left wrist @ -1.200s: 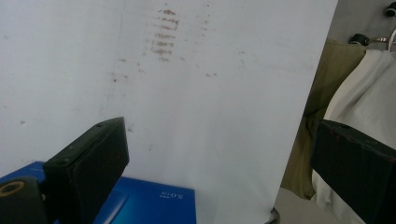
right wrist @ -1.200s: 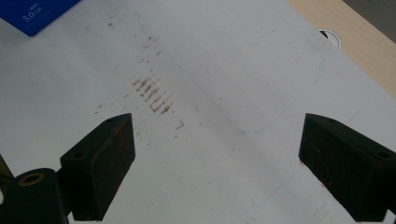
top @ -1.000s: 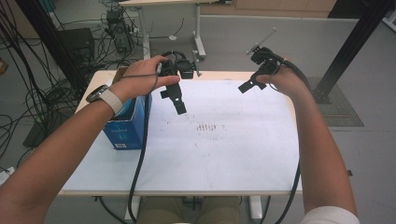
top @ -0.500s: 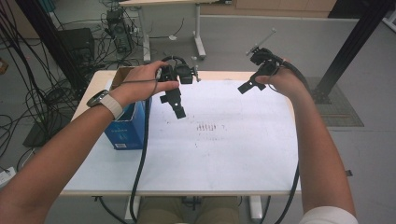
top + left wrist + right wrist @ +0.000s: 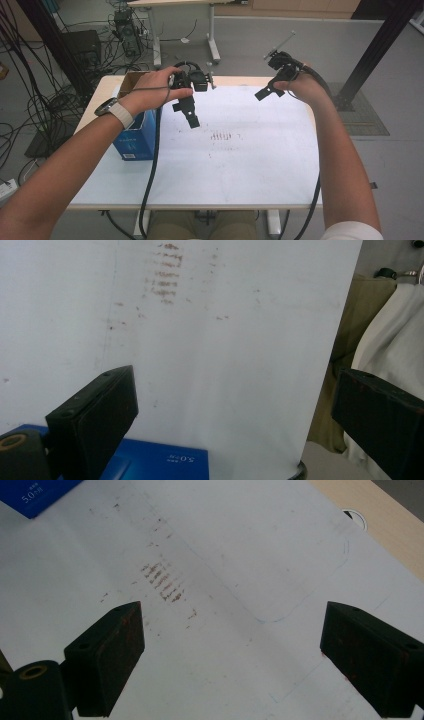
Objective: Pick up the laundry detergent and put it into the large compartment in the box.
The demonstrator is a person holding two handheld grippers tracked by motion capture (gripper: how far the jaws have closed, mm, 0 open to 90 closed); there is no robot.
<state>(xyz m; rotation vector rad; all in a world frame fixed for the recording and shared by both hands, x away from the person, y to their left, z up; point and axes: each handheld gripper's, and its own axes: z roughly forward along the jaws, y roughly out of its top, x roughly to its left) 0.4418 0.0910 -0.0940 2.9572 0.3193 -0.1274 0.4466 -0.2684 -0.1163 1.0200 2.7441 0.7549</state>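
Blue box [image 5: 136, 139] label reads "5.0"; grippers apart, empty.

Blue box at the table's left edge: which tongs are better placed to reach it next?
Left. The left tongs hang open beside the blue box, whose corner shows just under them in the left gripper view. The right tongs, also open, are held across the white sheet.

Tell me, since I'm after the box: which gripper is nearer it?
The left gripper; it hangs just right of the blue box, while the right gripper is across the table.
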